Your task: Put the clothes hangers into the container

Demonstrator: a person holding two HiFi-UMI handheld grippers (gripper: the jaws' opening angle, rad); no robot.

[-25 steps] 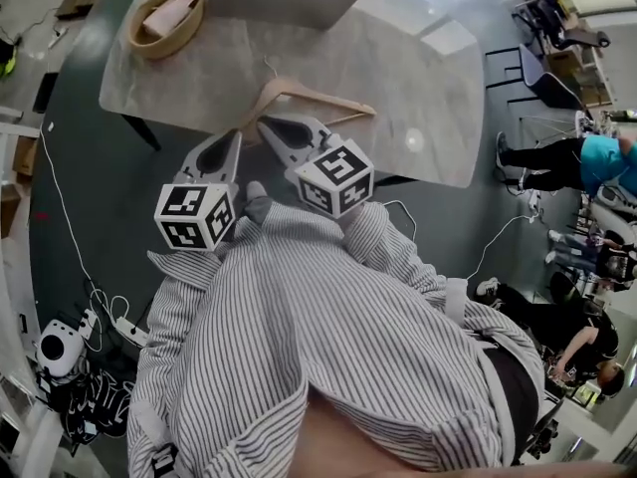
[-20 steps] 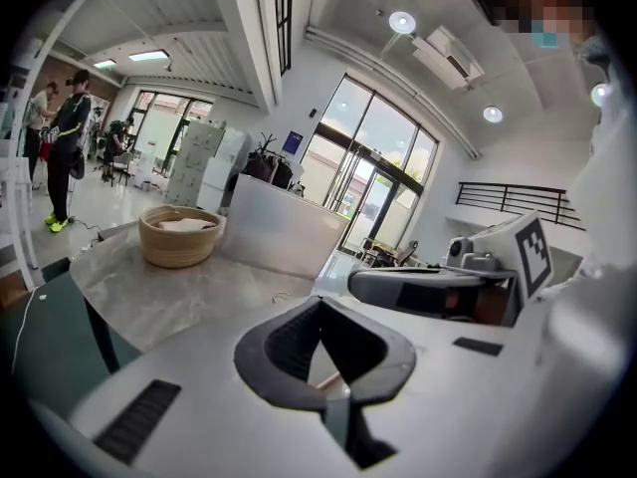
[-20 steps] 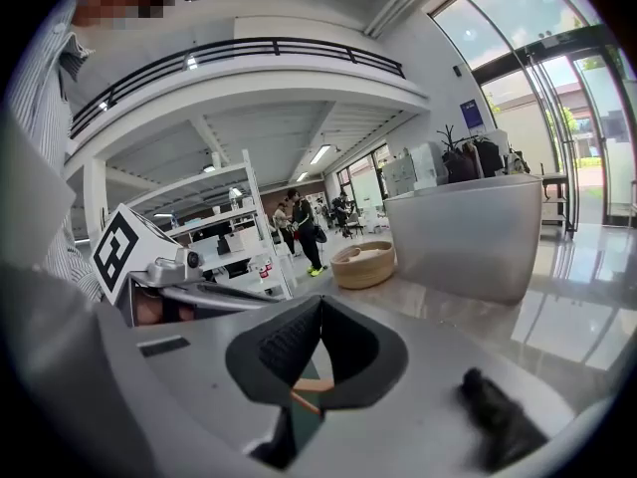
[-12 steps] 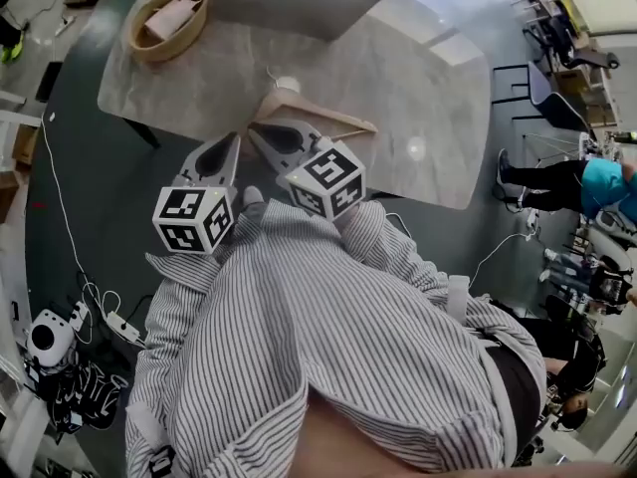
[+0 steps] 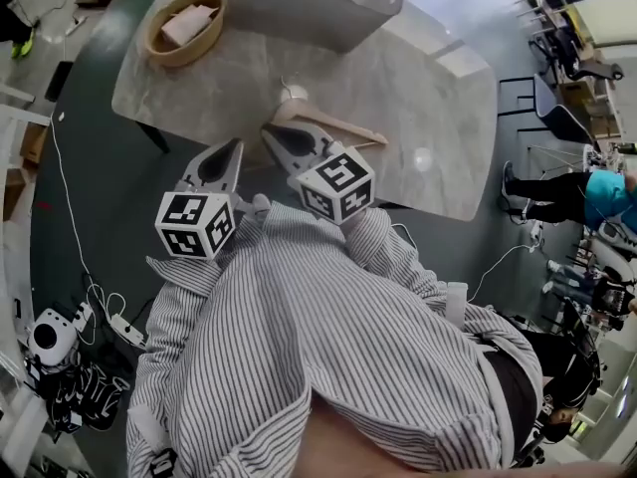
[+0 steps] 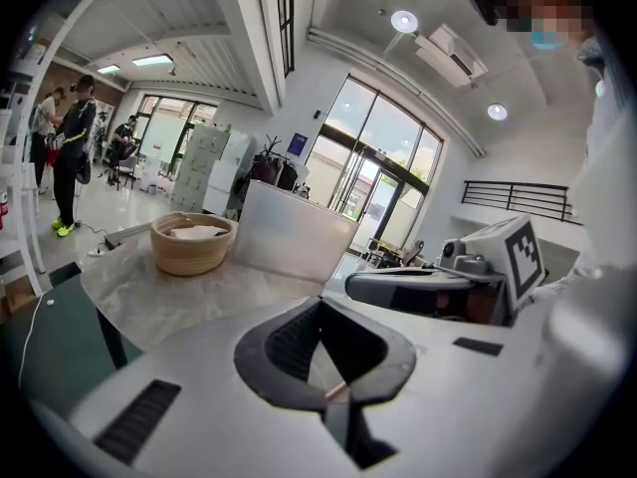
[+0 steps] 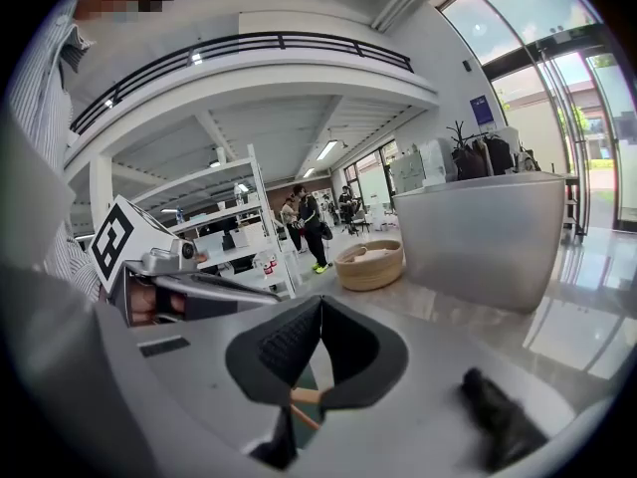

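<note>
Head view: the hanger (image 5: 338, 124) lies on the desk (image 5: 438, 88), partly under the right gripper (image 5: 269, 130); it and the left gripper (image 5: 236, 146) are pressed together.

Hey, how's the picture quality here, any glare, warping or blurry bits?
Head view: strong fisheye bending, with a white glare spot on the grey marble table. Left gripper view: black vignette corners, washed-out tall windows. Right gripper view: same vignette, and a blurred black lump at lower right.
</note>
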